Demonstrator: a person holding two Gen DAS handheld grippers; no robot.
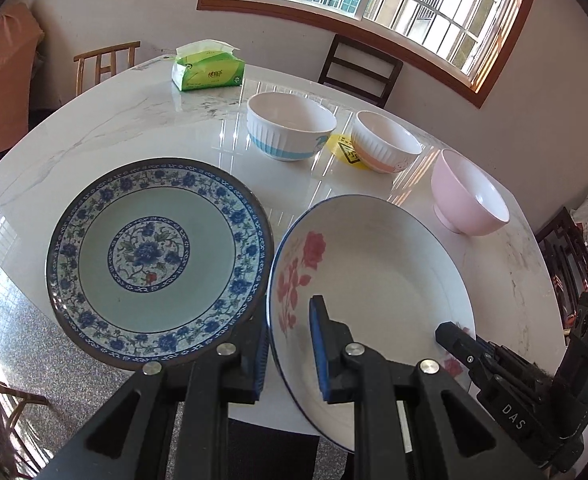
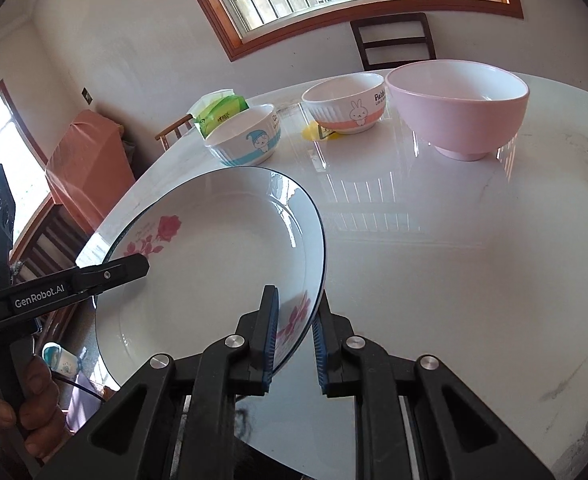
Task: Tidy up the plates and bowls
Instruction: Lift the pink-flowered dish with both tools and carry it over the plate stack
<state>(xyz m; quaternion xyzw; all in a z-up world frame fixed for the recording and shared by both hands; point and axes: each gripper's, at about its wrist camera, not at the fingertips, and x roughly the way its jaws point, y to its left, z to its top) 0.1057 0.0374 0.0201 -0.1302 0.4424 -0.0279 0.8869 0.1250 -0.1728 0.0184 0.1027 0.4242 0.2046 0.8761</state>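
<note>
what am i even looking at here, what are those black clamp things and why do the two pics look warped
The black clamps are hand-held grippers, each with two fingers. A person carries one in each hand, and a wide-angle camera on each looks along its fingers, which bends the picture.

The left wrist view looks out from the left gripper. The right wrist view looks out from the right gripper, and there you see the person's hand holding the other handle.

Both grippers pinch the rim of one white plate with red roses, on opposite sides, tilted above the marble table.

On the table sit a blue floral plate, a blue-banded bowl, an orange-banded rabbit bowl, a pink bowl, a yellow tag and a green tissue pack.
</note>
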